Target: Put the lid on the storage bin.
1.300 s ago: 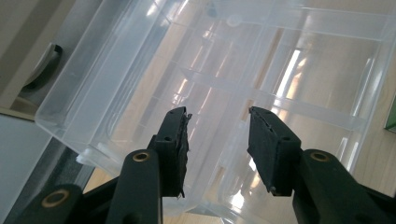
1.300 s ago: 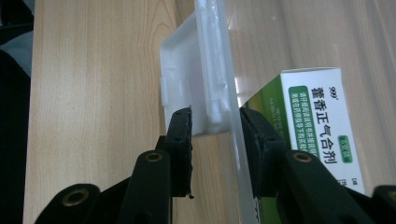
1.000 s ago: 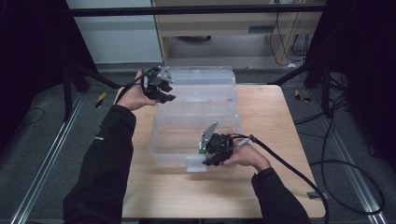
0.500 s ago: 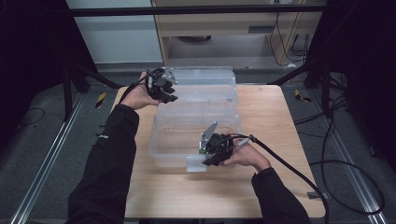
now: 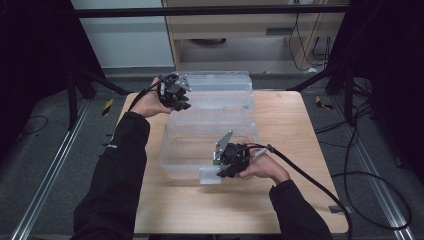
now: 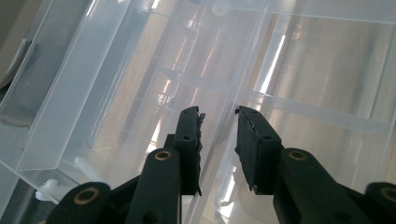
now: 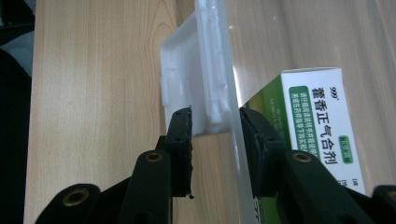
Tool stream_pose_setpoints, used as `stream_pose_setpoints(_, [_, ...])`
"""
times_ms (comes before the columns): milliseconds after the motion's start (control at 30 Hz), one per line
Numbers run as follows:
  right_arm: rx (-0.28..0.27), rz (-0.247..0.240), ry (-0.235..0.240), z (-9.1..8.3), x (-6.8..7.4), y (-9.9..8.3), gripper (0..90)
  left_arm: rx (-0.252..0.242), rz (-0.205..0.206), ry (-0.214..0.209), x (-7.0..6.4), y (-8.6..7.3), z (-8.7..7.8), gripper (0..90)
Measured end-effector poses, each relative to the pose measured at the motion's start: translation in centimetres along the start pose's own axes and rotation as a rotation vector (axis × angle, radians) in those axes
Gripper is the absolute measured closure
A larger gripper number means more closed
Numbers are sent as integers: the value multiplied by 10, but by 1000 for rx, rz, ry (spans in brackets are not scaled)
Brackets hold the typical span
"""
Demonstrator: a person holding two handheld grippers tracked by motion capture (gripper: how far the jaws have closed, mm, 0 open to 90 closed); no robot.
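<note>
While the person's two hands work at opposite ends of it, a clear plastic storage box [image 5: 210, 145] stands on the wooden desk [image 5: 295, 130], with its transparent lid [image 5: 220, 90] swung back behind it toward the far edge. The right tongs [image 5: 223, 170] sit at the box's near wall, where a white latch tab [image 5: 210, 175] hangs down over the desk. In the right gripper view the black jaws stand either side of that latch [image 7: 196, 93] and the thin clear wall beside it, one jaw outside over the wood, the other inside the box; small gaps show on both sides, so they straddle the latch without visibly pinching it. Just inside the wall lies a green-and-white medicine carton [image 7: 317, 130], flat on the box floor, close to the inner jaw.

The left tongs [image 5: 181, 97] are held at the far left corner, against the lid's edge. In the left gripper view the jaws are parted, a ridge of the clear lid [image 6: 219, 84] running up between them, with nothing clamped.
</note>
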State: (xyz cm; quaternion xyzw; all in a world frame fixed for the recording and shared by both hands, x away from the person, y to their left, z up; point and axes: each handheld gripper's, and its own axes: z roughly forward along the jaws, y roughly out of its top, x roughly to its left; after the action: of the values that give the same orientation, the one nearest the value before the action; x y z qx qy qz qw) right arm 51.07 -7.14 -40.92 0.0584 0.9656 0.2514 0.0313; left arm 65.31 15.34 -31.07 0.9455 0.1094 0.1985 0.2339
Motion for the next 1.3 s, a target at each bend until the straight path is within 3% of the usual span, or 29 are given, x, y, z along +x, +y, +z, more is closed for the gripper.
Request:
stream_pose_setpoints(333, [0, 2, -3, 0, 1, 0, 662, 6, 5, 0, -1, 2, 0, 727])
stream_pose_setpoints(933, [-2, 10, -1, 0, 0, 0, 663, 39, 64, -20, -3, 9, -2, 807])
stream_pose_setpoints(1300, [7, 27, 0, 0, 1, 1, 664, 82, 131, -16, -9, 18, -7, 853])
